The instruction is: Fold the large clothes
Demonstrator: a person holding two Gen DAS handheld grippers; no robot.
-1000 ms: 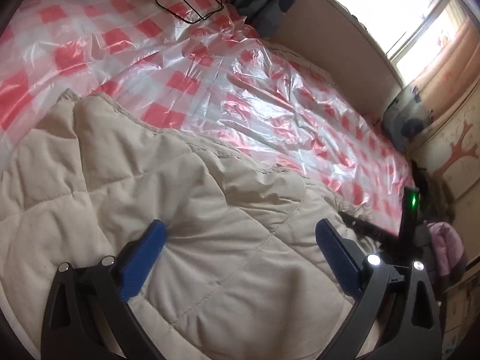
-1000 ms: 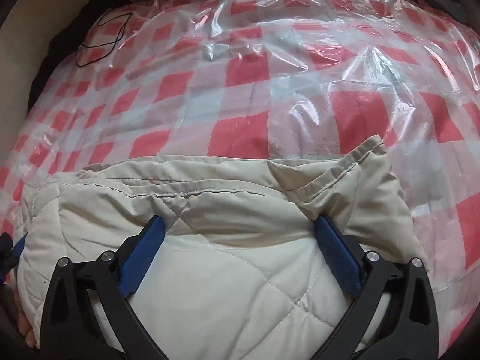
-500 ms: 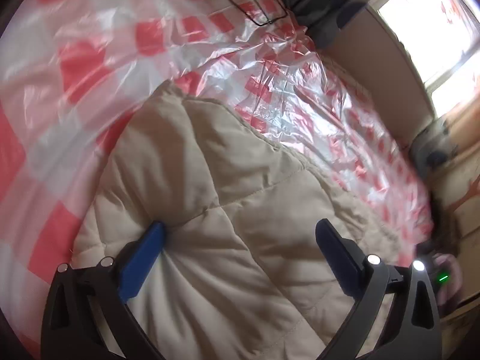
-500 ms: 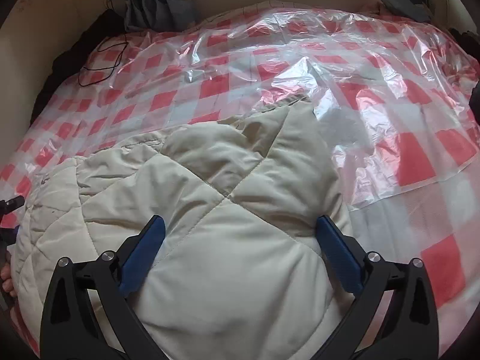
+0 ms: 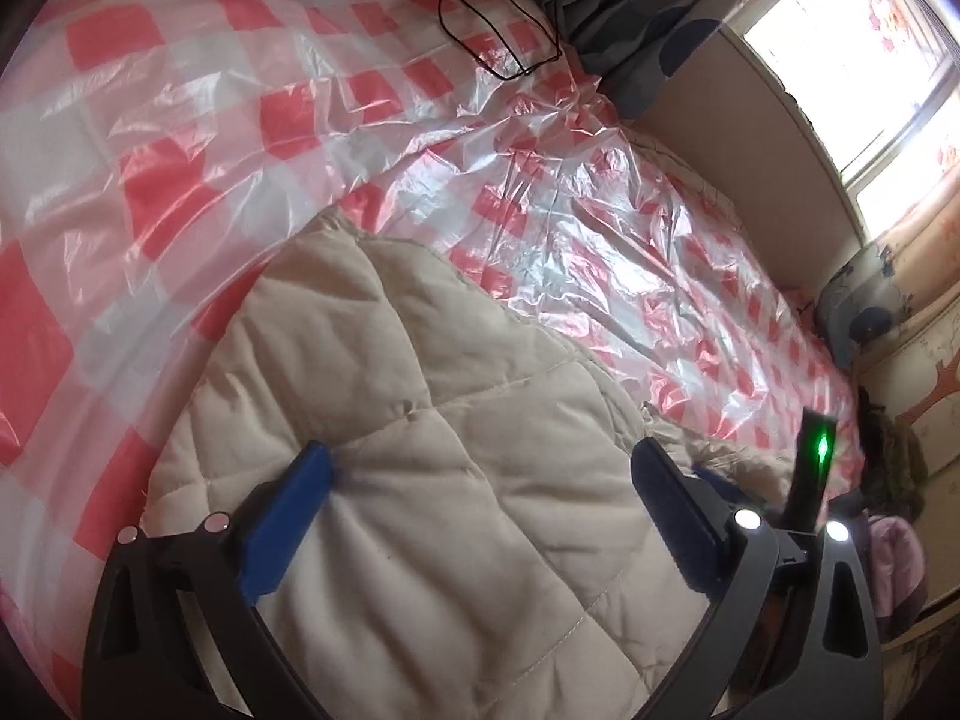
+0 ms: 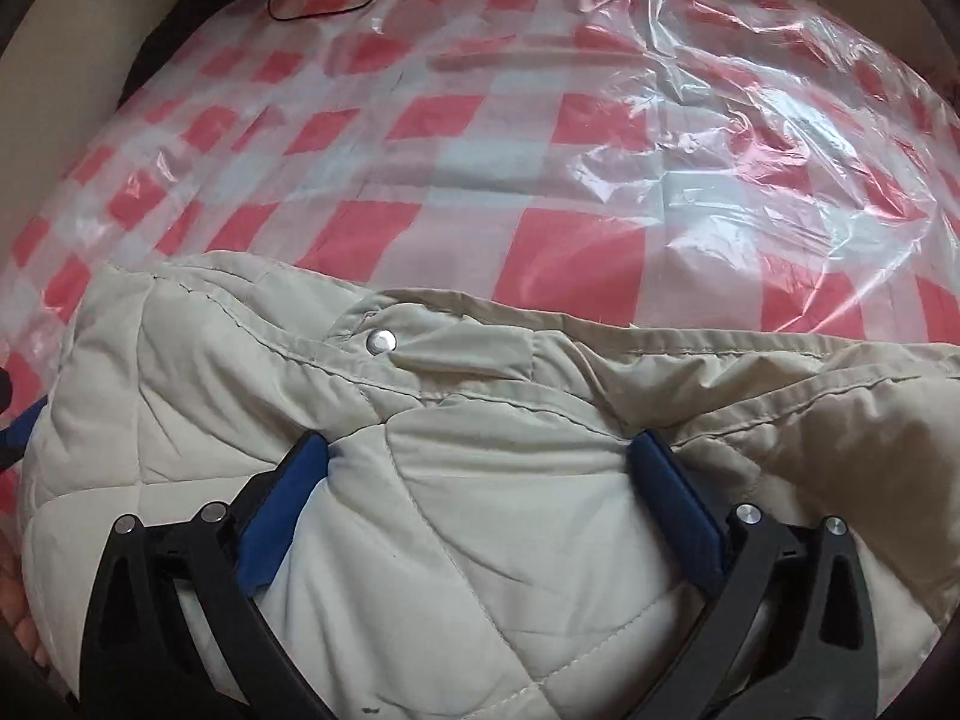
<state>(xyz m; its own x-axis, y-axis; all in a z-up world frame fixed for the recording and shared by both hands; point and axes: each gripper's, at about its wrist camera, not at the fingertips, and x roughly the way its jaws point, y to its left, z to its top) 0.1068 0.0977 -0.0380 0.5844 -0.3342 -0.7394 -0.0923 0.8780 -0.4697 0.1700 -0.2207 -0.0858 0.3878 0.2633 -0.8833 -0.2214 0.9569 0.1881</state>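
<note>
One quilted jacket [image 5: 420,480], one checked plastic sheet [image 5: 180,150], one black cord [image 5: 498,30].

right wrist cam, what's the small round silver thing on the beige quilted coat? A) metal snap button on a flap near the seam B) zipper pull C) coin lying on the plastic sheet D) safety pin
A: the snap button sits on a fabric flap of the beige quilted coat, just past the open right tongs, not on the checked plastic sheet.

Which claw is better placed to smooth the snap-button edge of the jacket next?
Right claw, probably: open over the jacket, with the snap button just ahead. The left view shows only plain quilting.
</note>
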